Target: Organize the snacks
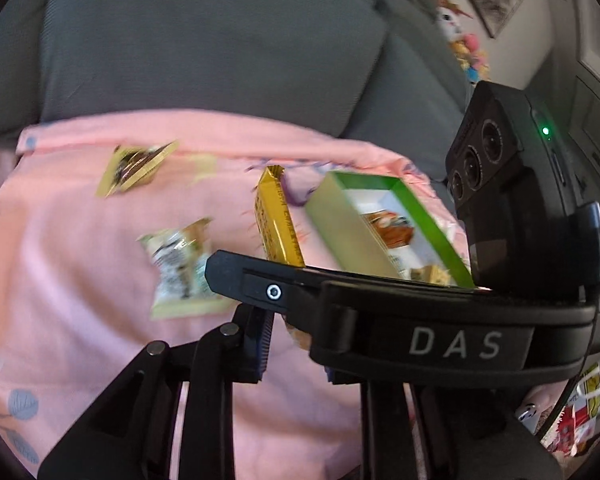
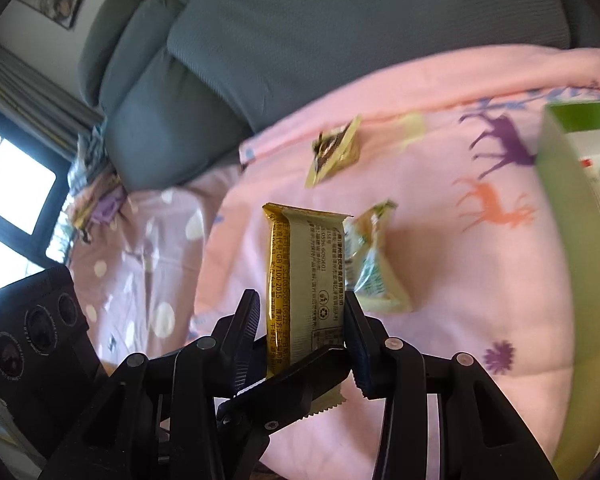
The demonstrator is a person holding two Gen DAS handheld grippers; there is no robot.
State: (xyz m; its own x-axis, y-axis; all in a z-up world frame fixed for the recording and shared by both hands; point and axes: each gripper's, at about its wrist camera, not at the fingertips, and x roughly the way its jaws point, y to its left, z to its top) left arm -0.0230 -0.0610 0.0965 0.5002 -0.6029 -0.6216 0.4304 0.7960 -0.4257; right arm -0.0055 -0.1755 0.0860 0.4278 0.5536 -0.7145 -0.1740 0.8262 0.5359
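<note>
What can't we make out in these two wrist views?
- Left wrist: the right gripper covers the gap between the left fingers, so any held item is unseen.
- Green cardboard box: near end behind that gripper; right wrist view crops it at the edge.
- Small pale snack packet: print motion-blurred.

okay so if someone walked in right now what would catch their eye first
Probably the long yellow snack bar clamped upright in the right gripper over the pink blanket. Next, the green box at the right, snacks inside, and two loose packets on the blanket.
</note>
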